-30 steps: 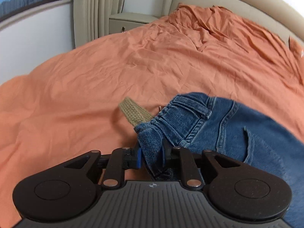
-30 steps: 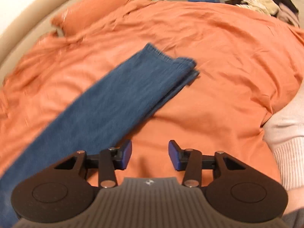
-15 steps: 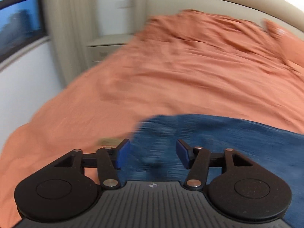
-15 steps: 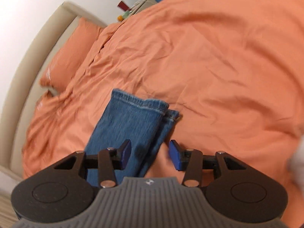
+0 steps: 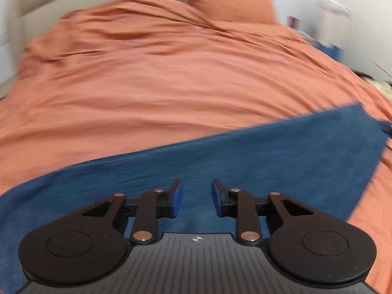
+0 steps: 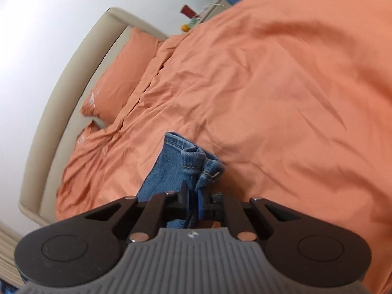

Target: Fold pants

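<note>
While no legible writing shows, right gripper (image 6: pixel 193 197) clamps blue jeans (image 6: pixel 171 161) hems; left gripper (image 5: pixel 194 197) hangs released above denim on orange bed (image 5: pixel 171 78).

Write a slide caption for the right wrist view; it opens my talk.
Right gripper shut on jeans hem over orange bedding.
</note>
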Demonstrator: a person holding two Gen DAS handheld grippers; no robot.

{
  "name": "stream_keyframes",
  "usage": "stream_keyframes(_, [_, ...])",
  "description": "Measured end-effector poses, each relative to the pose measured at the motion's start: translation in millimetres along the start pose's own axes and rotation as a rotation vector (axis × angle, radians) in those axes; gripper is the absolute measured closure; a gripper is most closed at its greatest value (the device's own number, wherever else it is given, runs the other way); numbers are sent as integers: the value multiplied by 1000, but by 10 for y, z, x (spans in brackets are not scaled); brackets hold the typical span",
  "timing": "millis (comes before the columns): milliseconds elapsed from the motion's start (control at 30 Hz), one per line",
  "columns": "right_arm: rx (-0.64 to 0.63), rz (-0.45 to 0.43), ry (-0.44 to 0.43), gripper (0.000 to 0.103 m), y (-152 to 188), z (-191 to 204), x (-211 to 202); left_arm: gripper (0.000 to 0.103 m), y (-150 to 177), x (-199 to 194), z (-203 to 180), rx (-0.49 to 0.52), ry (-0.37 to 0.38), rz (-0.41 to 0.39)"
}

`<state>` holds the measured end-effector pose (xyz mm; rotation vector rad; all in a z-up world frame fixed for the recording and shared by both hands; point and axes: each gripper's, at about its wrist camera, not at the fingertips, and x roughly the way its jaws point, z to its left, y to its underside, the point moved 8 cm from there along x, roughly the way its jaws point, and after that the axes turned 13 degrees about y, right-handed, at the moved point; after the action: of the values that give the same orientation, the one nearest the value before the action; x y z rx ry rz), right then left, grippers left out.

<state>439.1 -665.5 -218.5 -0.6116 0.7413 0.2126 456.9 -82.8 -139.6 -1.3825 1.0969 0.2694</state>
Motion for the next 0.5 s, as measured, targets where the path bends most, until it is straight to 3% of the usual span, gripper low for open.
stream_keyframes(67, [-18,-18,2,102,12,24,-11,76,-125,373,-328,65,40,25])
stream_keyframes(233, [-61,-46,-36,102,1,56,-93,82,-437,1246,-956,188,56,81])
stream_keyframes(400, [-141,-72,-50,102,-59,215,-174,82,-722,1896,-1242,196,63,107])
stream_keyframes(500, [-146,-85,-65,102,-68,255,-195,82,-769,2200,-1291,207,16,132])
